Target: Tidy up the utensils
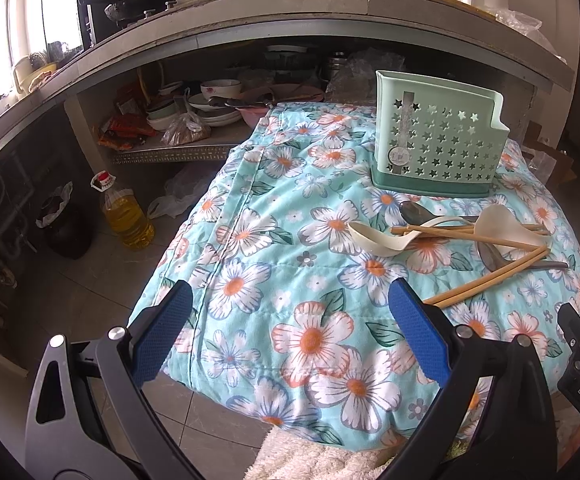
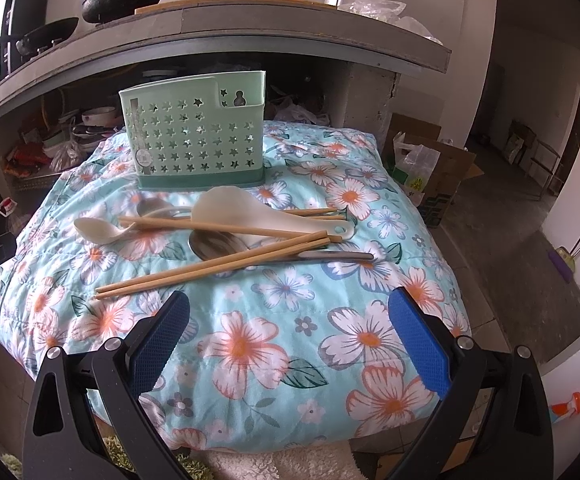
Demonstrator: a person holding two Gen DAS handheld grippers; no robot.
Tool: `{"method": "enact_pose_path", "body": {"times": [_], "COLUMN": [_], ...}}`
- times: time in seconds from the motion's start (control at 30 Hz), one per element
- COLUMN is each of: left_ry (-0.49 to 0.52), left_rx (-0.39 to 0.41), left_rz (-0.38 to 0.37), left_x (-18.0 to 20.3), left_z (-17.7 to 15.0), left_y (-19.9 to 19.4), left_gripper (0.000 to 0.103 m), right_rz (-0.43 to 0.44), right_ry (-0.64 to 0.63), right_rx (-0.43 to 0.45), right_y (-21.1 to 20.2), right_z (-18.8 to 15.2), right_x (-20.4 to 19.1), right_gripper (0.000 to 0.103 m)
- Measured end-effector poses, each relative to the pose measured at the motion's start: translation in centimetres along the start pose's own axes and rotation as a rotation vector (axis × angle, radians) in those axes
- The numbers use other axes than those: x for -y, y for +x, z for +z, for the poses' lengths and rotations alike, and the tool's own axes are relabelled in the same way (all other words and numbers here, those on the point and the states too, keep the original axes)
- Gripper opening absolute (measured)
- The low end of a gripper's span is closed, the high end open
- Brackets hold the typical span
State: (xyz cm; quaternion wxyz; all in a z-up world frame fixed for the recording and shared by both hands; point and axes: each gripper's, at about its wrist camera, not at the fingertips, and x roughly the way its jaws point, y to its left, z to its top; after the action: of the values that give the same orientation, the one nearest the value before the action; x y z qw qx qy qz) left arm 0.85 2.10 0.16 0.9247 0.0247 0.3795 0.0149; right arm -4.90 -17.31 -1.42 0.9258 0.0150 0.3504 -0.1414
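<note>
1. the left gripper (image 1: 290, 308) hangs over the near left part of a floral quilt (image 1: 297, 280), jaws spread wide with nothing between the blue pads (image 1: 158, 336).
2. the right gripper (image 2: 290, 312) hangs over the quilt's near edge, jaws just as wide apart and empty.
3. a mint green utensil holder (image 2: 194, 136) with star cut-outs stands upright at the far side of the quilt; nothing shows above its rim.
4. the utensils lie in a loose pile just in front of the holder: a white rice paddle (image 2: 258, 216), a white soup spoon (image 2: 98, 230), a large metal spoon (image 2: 226, 246) and a smaller metal spoon (image 2: 152, 206).
5. bamboo chopsticks (image 2: 210, 268) cross the pile; one pair rests over the large metal spoon, another lies across the paddle.
6. a bottle of cooking oil (image 1: 124, 216) stands on the floor to the left of the quilt.
</note>
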Motion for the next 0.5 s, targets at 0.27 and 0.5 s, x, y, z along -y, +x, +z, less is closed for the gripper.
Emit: {"method": "enact_pose_path", "body": {"times": [0.27,0.5], "left_ry": [-0.001,-0.008], "left_rx": [-0.003,-0.033], "left_rz": [-0.001,-0.009], "left_x": [-0.5,-0.9], "left_z": [-0.1,-0.6], "left_y": [0.1,1.2], "left_gripper": [0.095,0.095], "right_rz": [0.000,0.002], "right_ry": [0.000,-0.004], "right_rx": [-0.001,-0.011], "right_y": [0.0,0.3], "right_z": [0.0,-0.3], "right_x": [0.0,-0.2], "right_gripper": [0.097,0.097]}}
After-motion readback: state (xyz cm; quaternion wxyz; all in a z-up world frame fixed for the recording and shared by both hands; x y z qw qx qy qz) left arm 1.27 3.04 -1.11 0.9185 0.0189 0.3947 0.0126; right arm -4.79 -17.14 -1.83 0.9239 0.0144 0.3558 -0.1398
